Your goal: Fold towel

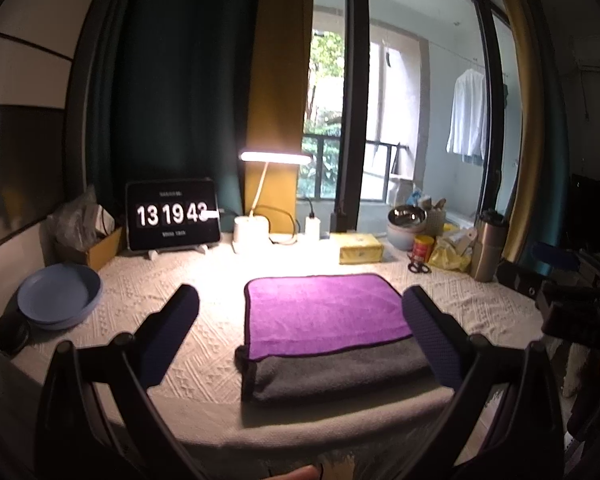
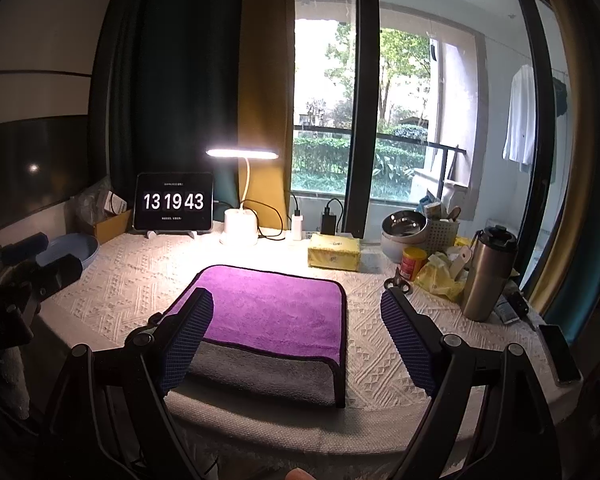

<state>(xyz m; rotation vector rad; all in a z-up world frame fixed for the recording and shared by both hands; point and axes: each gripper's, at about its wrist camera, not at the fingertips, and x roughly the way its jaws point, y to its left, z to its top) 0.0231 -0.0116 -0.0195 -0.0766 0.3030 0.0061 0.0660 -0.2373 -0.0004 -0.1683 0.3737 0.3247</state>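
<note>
A purple towel [image 1: 324, 312] with a grey underside lies folded flat on the white patterned tablecloth [image 1: 204, 344], near the table's front edge. A grey band shows along its near side. It also shows in the right wrist view [image 2: 268, 312]. My left gripper [image 1: 300, 308] is open and empty, held above the front edge with its fingers either side of the towel's left part. My right gripper [image 2: 298, 312] is open and empty, its fingers straddling the towel's right part. Neither touches the towel.
A blue plate [image 1: 60, 296] sits at the left. A clock tablet [image 1: 172, 214], a lit desk lamp [image 1: 260, 200], a yellow tissue pack [image 1: 360, 248], a metal bowl [image 2: 404, 226], a red can [image 2: 414, 262], a steel flask [image 2: 488, 276] and a phone [image 2: 560, 354] line the back and right.
</note>
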